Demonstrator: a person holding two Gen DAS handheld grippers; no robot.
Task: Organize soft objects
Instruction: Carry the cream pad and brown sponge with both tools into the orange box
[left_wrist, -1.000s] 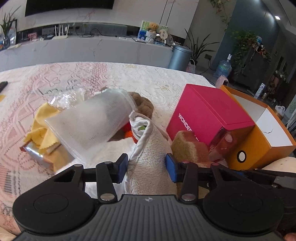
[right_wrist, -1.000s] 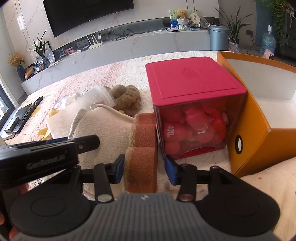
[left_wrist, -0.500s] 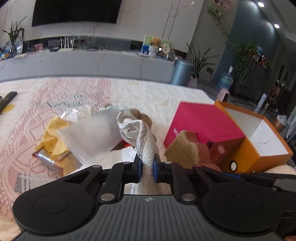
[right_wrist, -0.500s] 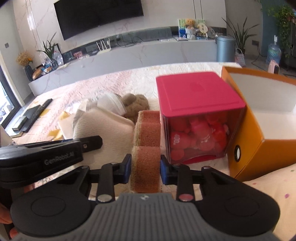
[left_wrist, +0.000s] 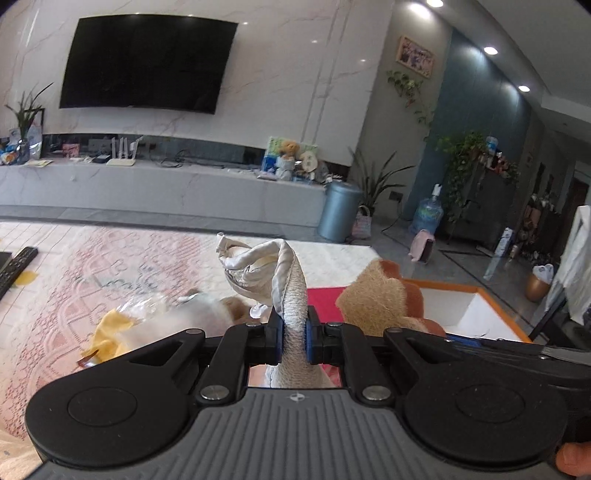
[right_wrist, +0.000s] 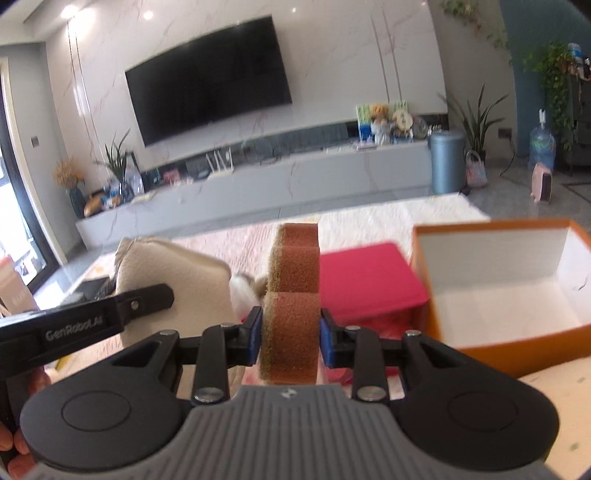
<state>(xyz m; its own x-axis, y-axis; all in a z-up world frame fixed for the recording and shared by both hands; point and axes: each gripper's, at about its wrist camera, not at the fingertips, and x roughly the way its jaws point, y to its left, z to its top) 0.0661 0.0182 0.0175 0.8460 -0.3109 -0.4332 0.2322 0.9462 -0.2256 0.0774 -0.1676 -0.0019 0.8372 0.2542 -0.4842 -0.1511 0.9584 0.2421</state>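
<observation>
Cream towel (left_wrist: 291, 295) pinched upright in the left gripper (left_wrist: 294, 334), blue pads tight on its fold, satin edge curling above. Brown sponge (right_wrist: 291, 306) clamped on edge in the right gripper (right_wrist: 290, 334), raised just left of the red box (right_wrist: 364, 280). Beyond the red box's right side, open orange box (right_wrist: 506, 343), white inside. Left of the red box, on the lace cloth (left_wrist: 92, 266): yellow rag (left_wrist: 109, 332), clear plastic wrap (left_wrist: 147, 308), remote (left_wrist: 16, 264) far out.

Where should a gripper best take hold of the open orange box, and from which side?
Grip the orange box by one thin upright wall, coming from above, with one finger inside and one outside. It is open on top and looks too wide to span. Both grippers are full now.
</observation>
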